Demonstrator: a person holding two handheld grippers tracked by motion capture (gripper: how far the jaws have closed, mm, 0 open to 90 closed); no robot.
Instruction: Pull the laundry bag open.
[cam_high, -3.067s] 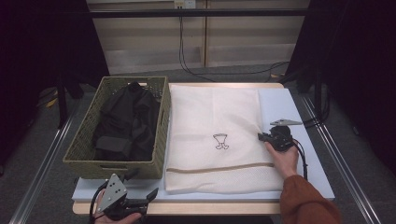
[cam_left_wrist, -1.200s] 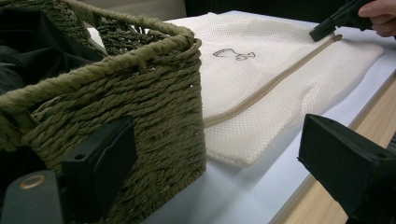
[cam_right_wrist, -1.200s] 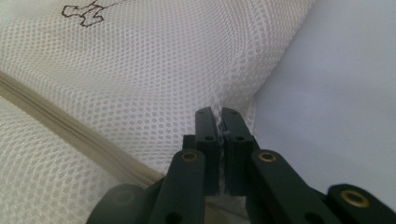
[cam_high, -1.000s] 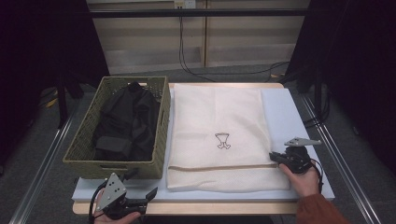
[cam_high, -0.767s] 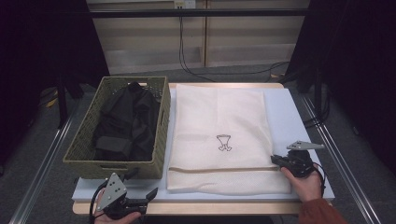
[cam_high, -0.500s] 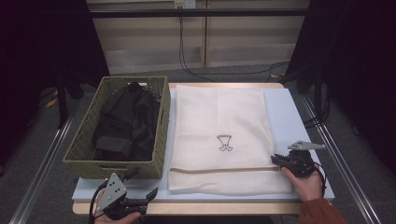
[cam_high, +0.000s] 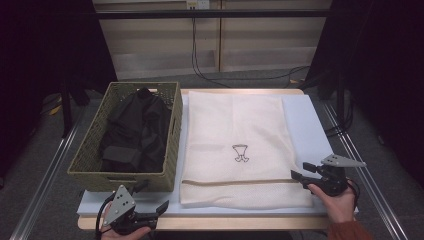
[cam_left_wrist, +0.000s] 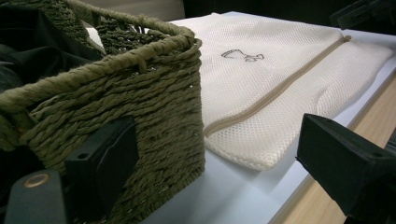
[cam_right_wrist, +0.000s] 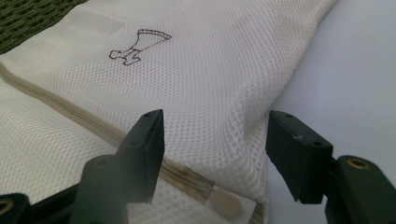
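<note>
On the white table top (cam_high: 305, 125) a cream mesh laundry bag (cam_high: 240, 130) lies flat, a small dark emblem (cam_high: 241, 153) stitched at its middle and a tan zipper (cam_high: 235, 181) running across it near the person's edge. Just left of it, side by side, stands a woven olive basket (cam_high: 172, 145) with black clothing (cam_high: 135, 135) piled inside. At the bag's near right corner the right gripper (cam_high: 303, 172) sits with its jaws spread wide, having just been opening; the zipper pull (cam_right_wrist: 223, 204) lies between them and the pads press on nothing. By the table's near left edge the left gripper (cam_high: 162, 209) rests low in front of the basket's corner, jaws apart and holding nothing.
</note>
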